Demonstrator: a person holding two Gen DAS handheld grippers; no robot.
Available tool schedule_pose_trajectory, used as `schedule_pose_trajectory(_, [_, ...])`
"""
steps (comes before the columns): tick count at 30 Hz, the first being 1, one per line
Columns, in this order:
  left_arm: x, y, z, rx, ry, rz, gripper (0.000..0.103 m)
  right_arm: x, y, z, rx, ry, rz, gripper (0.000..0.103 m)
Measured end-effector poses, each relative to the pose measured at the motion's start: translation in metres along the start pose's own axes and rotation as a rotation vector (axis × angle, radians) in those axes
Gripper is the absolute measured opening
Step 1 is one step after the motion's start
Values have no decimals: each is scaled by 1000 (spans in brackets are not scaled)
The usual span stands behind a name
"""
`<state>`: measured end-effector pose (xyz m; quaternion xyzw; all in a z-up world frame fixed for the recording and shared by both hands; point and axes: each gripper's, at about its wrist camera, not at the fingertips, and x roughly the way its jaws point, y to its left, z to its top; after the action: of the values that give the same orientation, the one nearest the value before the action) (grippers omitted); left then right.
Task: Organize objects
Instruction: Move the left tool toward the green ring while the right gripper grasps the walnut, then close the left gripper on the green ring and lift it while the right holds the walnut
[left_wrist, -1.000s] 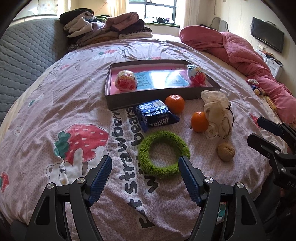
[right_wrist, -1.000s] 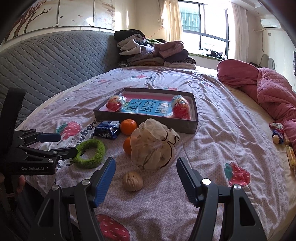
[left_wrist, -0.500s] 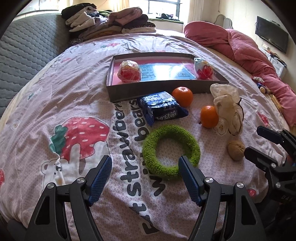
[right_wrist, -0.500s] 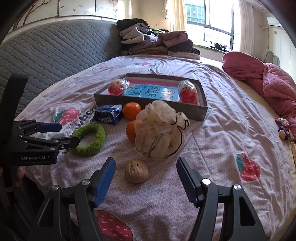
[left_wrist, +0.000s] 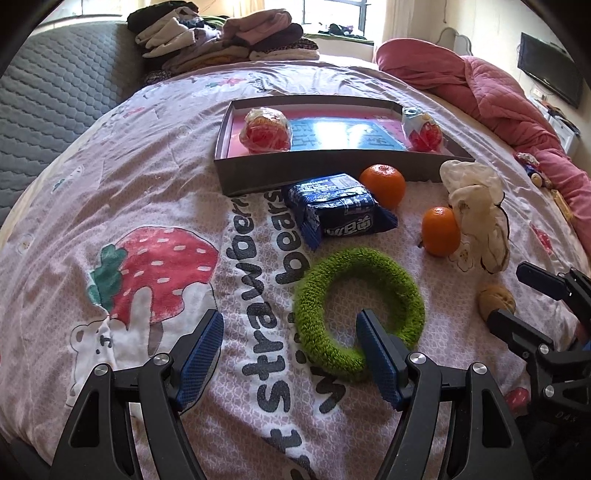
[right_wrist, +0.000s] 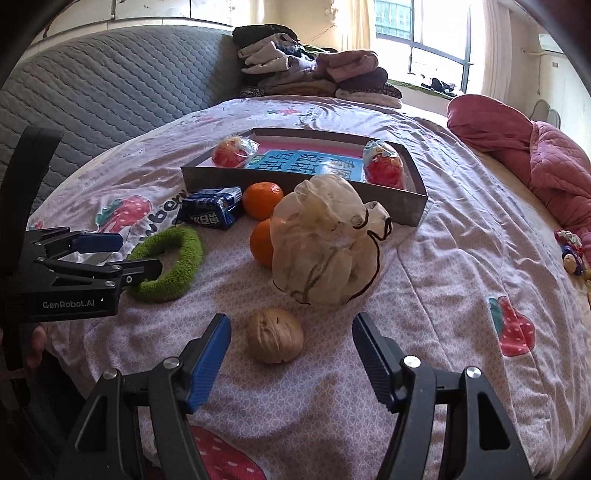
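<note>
The left gripper (left_wrist: 290, 352) stands wide open and holds nothing; in the left wrist view its right-hand finger (left_wrist: 376, 354) overlaps the near rim of a green fuzzy ring (left_wrist: 360, 310) at lower centre, its other finger over the bare bedsheet (left_wrist: 110, 206). The right gripper (right_wrist: 291, 354) is likewise wide open and empty, with a walnut (right_wrist: 275, 336) lying on the sheet between and just ahead of its fingers, touching neither. Beyond the walnut, at the centre of the right wrist view, sits a crumpled pale bag (right_wrist: 327, 240) with a dark drawstring, one orange (right_wrist: 262, 242) tucked against its left side and a second orange (right_wrist: 263, 199) behind that. A blue snack packet (right_wrist: 210, 210) lies left of the oranges. Farther up the frame is a shallow grey tray (right_wrist: 295, 182) holding two red wrapped sweets (right_wrist: 232, 151) in its far corners. Folded clothes (right_wrist: 314, 74) are piled at the top, and a pink quilt (right_wrist: 535, 155) lies at the right.
</note>
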<state>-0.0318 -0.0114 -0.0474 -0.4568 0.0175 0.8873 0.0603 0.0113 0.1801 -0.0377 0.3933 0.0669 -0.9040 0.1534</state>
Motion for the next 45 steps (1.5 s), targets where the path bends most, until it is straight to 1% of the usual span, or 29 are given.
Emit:
schedule_pose_trajectory(3, [6, 1, 1, -6, 3, 1, 75, 3, 0, 0, 7, 4, -1, 66])
schedule_pose_trajectory(10, [12, -2, 3, 3, -10, 15, 75, 10, 0, -1, 3, 22, 3, 56])
schedule_pose_trajectory(17, [17, -2, 3, 2, -20, 13, 75, 14, 5, -4, -11, 33, 8, 48])
schedule_pose_trajectory(23, [16, -5, 1, 16, -32, 28, 74, 15, 6, -4, -14, 34, 18, 38])
schedule_pose_trajectory(25, [15, -6, 1, 16, -33, 21, 71, 15, 6, -4, -10, 35, 31, 33])
schedule_pose_trajectory(28, [14, -9, 1, 26, -38, 9, 61, 15, 6, -4, -17, 35, 29, 33])
schedule_pose_trajectory(30, [13, -12, 0, 42, -44, 2, 50, 15, 6, -4, -18, 35, 29, 33])
schedule_pose_trajectory(31, [12, -14, -1, 51, -47, -4, 47, 15, 6, -4, -17, 35, 30, 33])
schedule_pose_trajectory(32, [12, -16, -1, 58, -48, -9, 42, 15, 7, -4, -17, 35, 31, 33])
schedule_pose_trajectory(33, [11, -18, -1, 63, -49, -17, 35, 15, 7, -4, -16, 35, 33, 33])
schedule_pose_trajectory(35, [11, -19, -2, 66, -51, -27, 29, 14, 7, -4, -14, 35, 35, 33])
schedule_pose_trajectory(36, [10, -19, -2, 69, -55, -26, 23, 14, 7, -4, -14, 34, 37, 33])
schedule_pose_trajectory(38, [9, -18, -3, 67, -58, -25, 18, 14, 7, -4, -14, 34, 41, 33])
schedule_pose_trajectory(41, [6, -15, -3, 57, -64, -37, 14, 13, 7, -4, -10, 32, 47, 33])
schedule_pose_trajectory(45, [4, -14, -4, 50, -67, -51, 13, 12, 8, -4, -11, 28, 57, 33])
